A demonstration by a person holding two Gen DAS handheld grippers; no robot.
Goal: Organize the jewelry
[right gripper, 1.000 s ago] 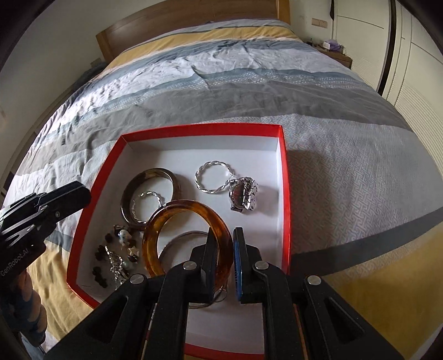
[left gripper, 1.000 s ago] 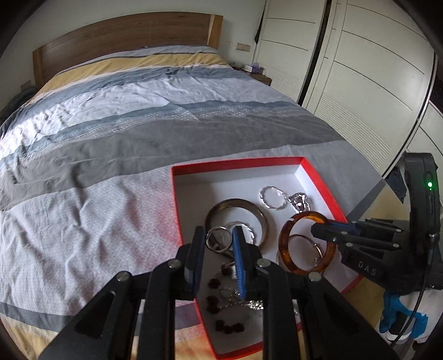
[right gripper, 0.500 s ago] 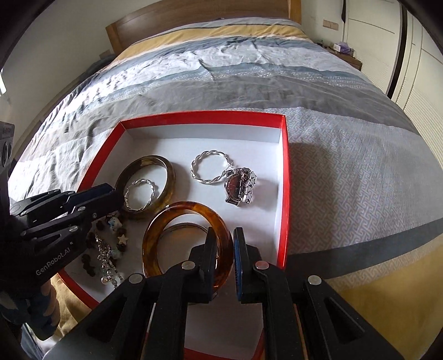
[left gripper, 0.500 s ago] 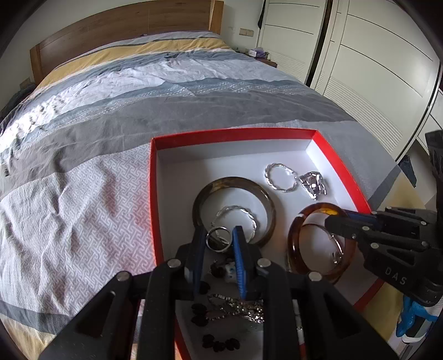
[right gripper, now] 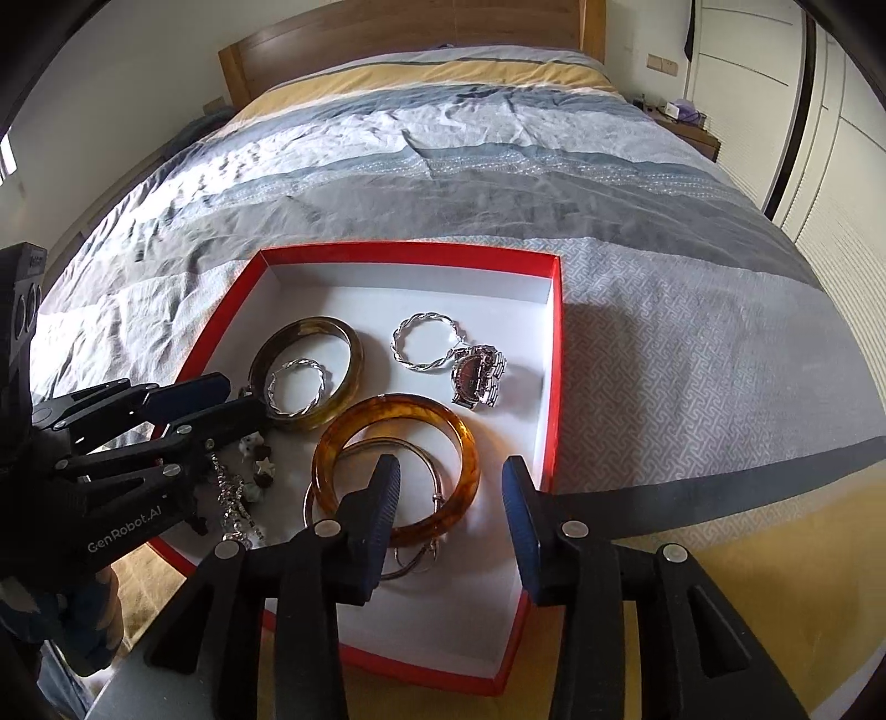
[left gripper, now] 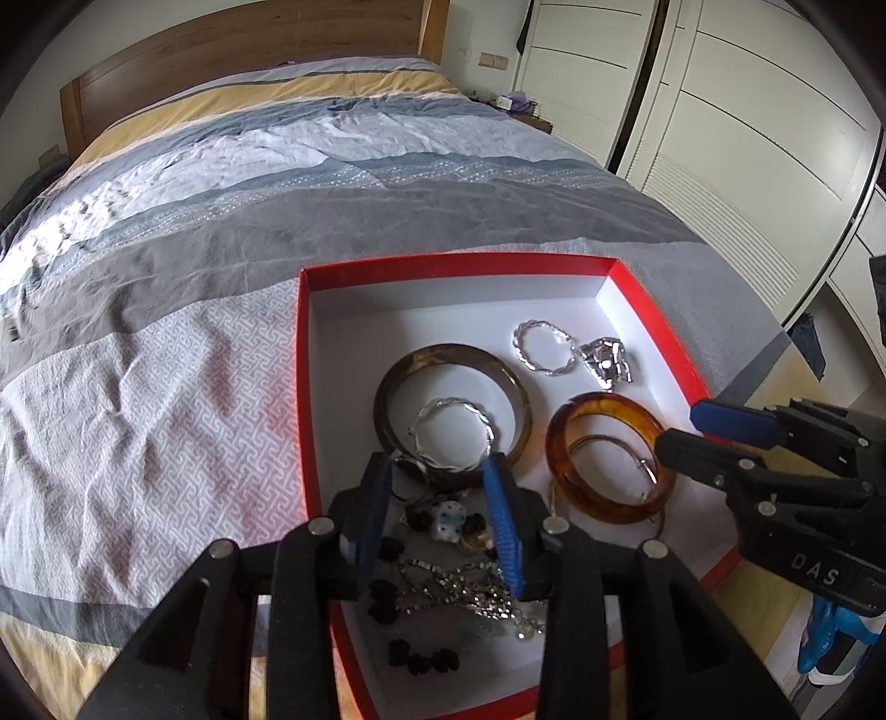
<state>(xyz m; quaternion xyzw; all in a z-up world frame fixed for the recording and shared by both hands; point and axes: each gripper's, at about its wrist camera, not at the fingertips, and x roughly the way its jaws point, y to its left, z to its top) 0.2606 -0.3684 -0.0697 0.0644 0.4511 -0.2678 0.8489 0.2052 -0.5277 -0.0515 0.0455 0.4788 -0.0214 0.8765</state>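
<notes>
Both grippers hang over the red box [right gripper: 554,343] — left gripper [left gripper: 440,471] and right gripper [right gripper: 451,476] opening, pads clear of the amber bangle [right gripper: 465,443].

The box [right gripper: 554,354] sits on the bed [right gripper: 692,332], headboard [right gripper: 387,39] far behind it. Inside, a wide bangle [right gripper: 307,379] lies left with a twisted ring [right gripper: 296,393] within it; another twisted bangle [right gripper: 423,346] touches the watch [right gripper: 479,376] on its right. Nearer, a big bangle [right gripper: 396,468] overlaps thin hoops [right gripper: 410,559]; beads and chains [right gripper: 243,498] lie at the near left.
</notes>
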